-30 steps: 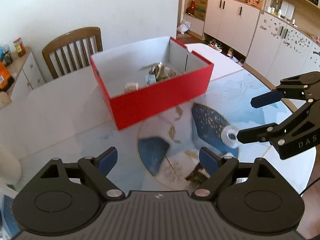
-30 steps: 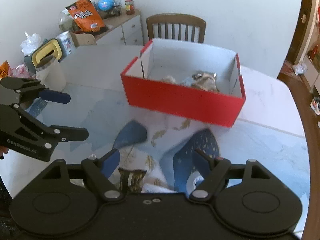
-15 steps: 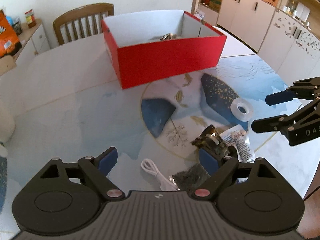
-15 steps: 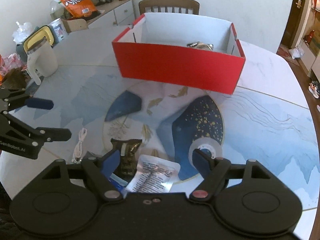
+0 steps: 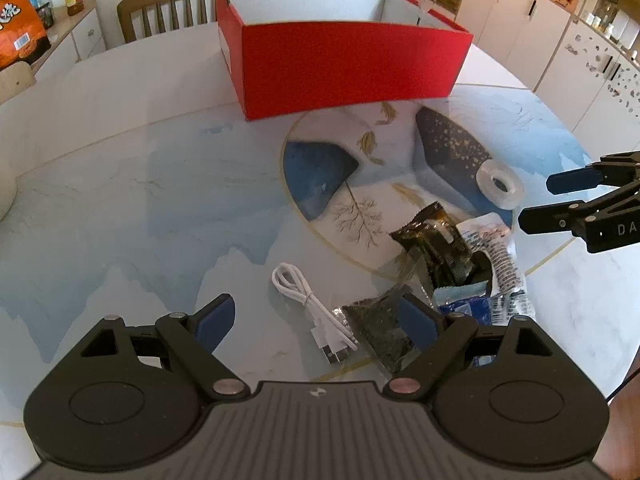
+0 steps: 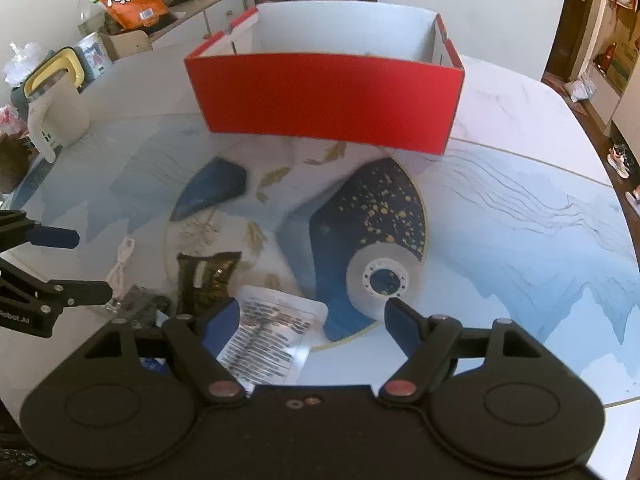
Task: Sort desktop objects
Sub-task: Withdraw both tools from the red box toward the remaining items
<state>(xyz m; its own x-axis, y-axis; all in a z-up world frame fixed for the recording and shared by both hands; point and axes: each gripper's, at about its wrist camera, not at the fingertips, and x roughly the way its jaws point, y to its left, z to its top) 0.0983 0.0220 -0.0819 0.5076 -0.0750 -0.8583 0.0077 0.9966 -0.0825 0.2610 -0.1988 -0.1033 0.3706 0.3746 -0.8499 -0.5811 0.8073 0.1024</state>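
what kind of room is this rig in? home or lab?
Most likely a home dining room or kitchen-diner. The work surface is a round patterned dining table with a wooden chair behind it, white cabinets along the wall, and a snack bag and electric kettle off to the side.

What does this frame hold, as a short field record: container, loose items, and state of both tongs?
container: red box, open top, at far side of table; contents not visible
loose items: tape roll, white cable, dark snack packet, clear pouch of dark bits, white printed sachet, blue packet
left tongs: open, empty, above cable and pouch
right tongs: open, empty, above sachet and tape roll
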